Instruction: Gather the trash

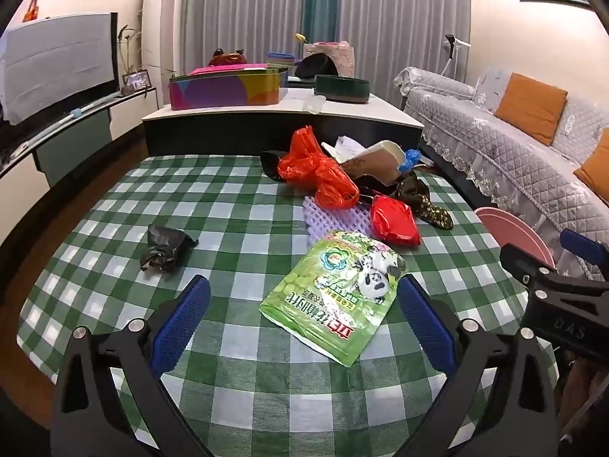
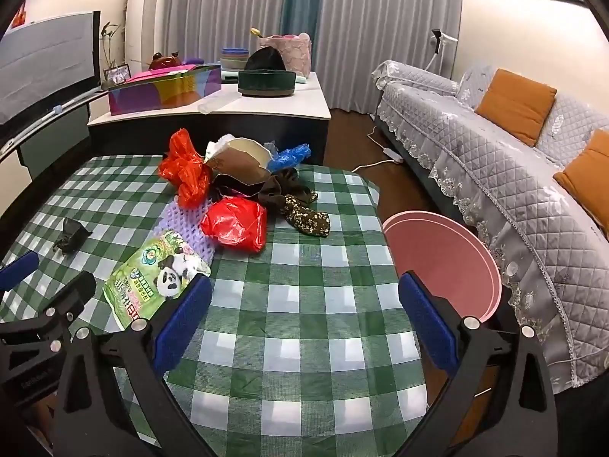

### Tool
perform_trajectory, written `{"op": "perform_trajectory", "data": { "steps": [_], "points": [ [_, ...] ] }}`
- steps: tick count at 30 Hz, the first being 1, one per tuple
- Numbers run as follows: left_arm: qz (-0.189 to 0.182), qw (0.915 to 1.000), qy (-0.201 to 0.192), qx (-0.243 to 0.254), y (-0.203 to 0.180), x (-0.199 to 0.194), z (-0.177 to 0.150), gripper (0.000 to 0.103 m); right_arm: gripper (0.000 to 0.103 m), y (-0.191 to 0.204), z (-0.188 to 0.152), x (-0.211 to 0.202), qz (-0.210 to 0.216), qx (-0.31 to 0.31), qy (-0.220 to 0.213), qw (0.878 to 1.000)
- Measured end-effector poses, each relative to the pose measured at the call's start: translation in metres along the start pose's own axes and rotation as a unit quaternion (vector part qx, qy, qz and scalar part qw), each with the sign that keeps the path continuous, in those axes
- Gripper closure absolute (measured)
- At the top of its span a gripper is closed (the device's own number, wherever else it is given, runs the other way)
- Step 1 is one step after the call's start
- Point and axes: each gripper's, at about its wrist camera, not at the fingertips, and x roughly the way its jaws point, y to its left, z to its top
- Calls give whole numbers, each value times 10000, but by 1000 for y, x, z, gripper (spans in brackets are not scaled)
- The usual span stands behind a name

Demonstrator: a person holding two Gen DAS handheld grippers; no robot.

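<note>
two wrist views look across a surface (image 1: 114, 228) covered in a green and white checked cloth, with trash scattered over its far half. the left gripper (image 1: 302, 316) hangs above the near edge with its blue ribbed pads spread as wide as they go, holding nothing. the right gripper (image 2: 304, 314) is just as wide and also empty, over bare cloth.

closest to the left gripper lies a flat green snack packet (image 1: 335, 293) printed with a panda, glossy and crinkled, its torn end curling up. it looks very light and slippery, so pinching a raised edge or corner would probably hold better than pressing on the flat face. to its left, apart from the rest, sits a small crumpled black plastic bag (image 1: 165, 247), soft and easy to squeeze anywhere.

beyond the packet is a pile: a purple foam net sleeve (image 1: 335, 217), two shiny red plastic bags (image 1: 316, 167), a stiff brown paper carton (image 1: 377, 160), a blue plastic glove (image 2: 291, 154) and a dark flowered cloth scrap (image 2: 306, 215). all seem light; the bags would collapse under the pads.

a pink plastic bin (image 2: 449, 262) stands off the right edge of the surface, beside a quilted grey sofa (image 2: 514, 190).
</note>
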Motion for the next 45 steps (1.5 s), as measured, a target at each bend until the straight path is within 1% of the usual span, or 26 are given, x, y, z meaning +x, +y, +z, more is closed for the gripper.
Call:
{"op": "perform_trajectory", "data": {
  "steps": [2, 4, 6, 10, 17, 28, 45],
  "points": [
    [26, 10000, -34, -34, 1, 0, 1, 8, 9, 6, 17, 17, -9, -22, 16, 10000],
    [25, 10000, -42, -37, 1, 0, 2, 8, 11, 12, 41, 43, -20, -28, 33, 10000],
    [40, 10000, -77, -17, 0, 0, 0, 8, 11, -23, 22, 44, 126, 139, -57, 9998],
    [16, 9999, -119, -7, 0, -2, 0, 8, 11, -28, 23, 46, 141, 206, -39, 9997],
    [-49, 9999, -110, 2, 0, -1, -1, 8, 11, -26, 25, 46, 174, 205, -60, 9996],
    [-37, 9999, -114, 8, -1, -1, -2, 8, 11, -24, 28, 48, 160, 216, 8, 9996],
    [-46, 9999, -109, 6, -3, 0, -3, 8, 11, -23, 28, 47, 167, 216, -7, 9996]
  ]
}}
